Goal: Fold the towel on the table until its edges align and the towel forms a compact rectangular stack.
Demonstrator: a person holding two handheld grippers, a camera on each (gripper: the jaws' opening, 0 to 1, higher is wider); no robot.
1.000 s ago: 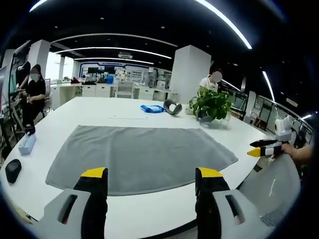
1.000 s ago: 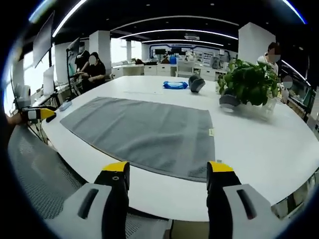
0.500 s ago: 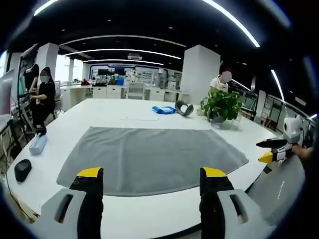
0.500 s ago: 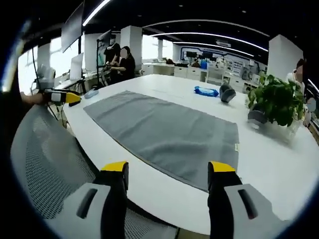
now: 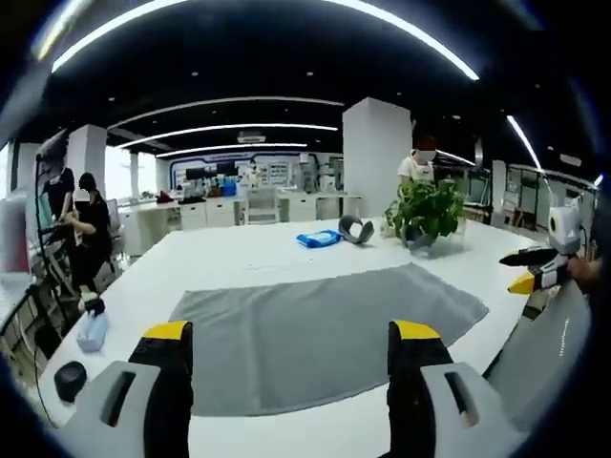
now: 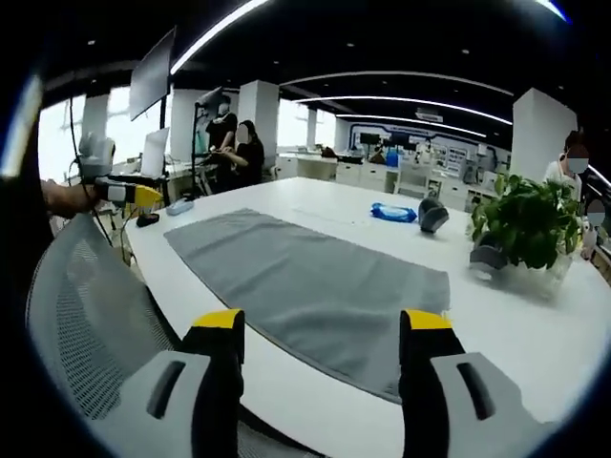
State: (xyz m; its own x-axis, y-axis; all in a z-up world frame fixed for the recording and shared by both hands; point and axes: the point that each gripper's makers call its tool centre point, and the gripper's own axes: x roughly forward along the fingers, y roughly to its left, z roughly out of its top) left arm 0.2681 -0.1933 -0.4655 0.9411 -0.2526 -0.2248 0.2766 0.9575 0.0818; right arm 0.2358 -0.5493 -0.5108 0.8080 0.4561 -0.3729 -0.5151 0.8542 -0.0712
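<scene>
Ready to begin, we hold the left gripper [image 5: 286, 358] and right gripper [image 6: 323, 345] above the table [image 6: 535, 315] edge, jaws spread and empty, facing the gray towel [image 5: 325, 329] lying flat, unfolded, for corner grabs.

Grey towel [image 5: 325, 329] [image 6: 310, 286] spread flat, unfolded, on white table [image 5: 239, 262].
</scene>
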